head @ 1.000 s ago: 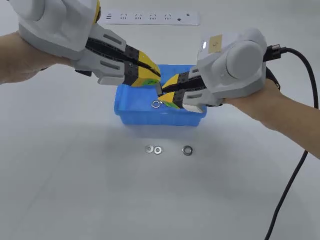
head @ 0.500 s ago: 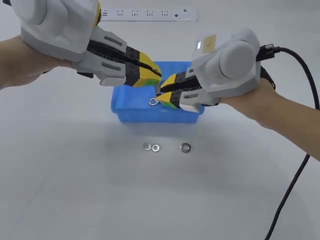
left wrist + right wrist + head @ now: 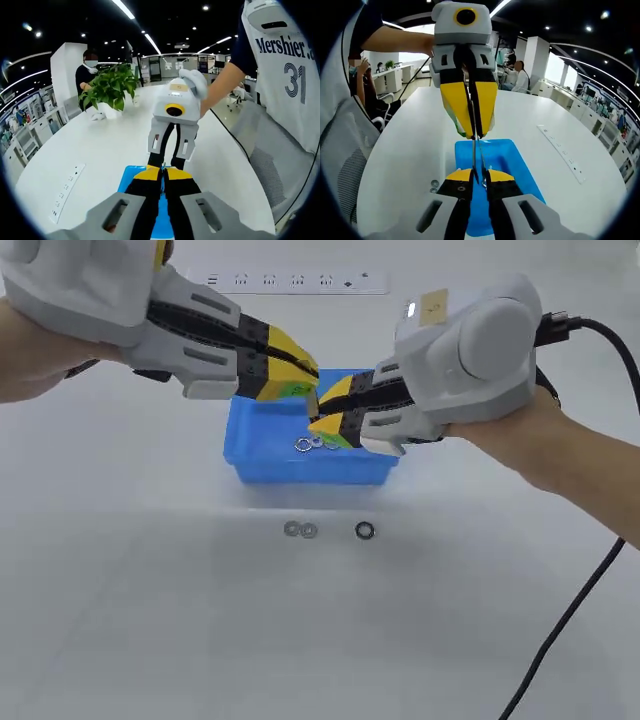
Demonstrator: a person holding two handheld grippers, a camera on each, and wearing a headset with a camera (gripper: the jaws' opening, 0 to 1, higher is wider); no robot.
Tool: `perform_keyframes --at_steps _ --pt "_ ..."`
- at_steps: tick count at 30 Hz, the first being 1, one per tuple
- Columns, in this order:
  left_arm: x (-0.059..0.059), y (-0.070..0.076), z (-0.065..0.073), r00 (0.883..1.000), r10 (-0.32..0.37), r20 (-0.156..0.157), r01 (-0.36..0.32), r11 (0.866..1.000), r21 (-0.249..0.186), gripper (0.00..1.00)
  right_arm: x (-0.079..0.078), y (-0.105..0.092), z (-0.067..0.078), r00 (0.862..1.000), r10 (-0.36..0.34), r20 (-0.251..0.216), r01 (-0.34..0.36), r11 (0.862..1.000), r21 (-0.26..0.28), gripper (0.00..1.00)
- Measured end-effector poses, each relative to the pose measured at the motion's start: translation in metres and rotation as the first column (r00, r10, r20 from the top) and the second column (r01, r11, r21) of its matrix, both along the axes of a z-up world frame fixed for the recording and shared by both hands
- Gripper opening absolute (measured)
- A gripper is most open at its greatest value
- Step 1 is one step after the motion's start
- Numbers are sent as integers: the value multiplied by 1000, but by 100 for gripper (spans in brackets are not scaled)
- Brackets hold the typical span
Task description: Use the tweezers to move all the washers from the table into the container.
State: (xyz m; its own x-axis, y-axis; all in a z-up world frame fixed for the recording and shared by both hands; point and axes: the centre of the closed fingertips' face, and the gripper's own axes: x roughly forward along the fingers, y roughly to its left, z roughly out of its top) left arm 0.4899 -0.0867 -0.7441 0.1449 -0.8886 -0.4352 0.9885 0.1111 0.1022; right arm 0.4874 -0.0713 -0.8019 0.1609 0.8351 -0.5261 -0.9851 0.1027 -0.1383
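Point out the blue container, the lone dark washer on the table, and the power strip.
blue container (image 3: 300,472), head view, front wall.
lone washer (image 3: 364,530), head view, centre of the ring.
power strip (image 3: 285,280), head view, middle of its top face.

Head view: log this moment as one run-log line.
left gripper: shut on metal tweezers | right gripper: shut on tweezers | blue plastic container: silver washers inside | white table: three more washers

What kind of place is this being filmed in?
Probably an open-plan office: a large white table with a power strip, a potted plant, ceiling strip lights, and people seated in the background.
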Motion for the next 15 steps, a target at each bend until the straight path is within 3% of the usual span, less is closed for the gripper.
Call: perform_keyframes --at_steps 8,15 --pt "-41 -5 20 999 -29 18 29 1000 11 6 -31 3 15 999 47 8 -47 999 11 11" --pt "-73 -9 20 1000 -28 5 28 1000 6 6 -63 6 12 996 89 1 -89 996 -6 11"
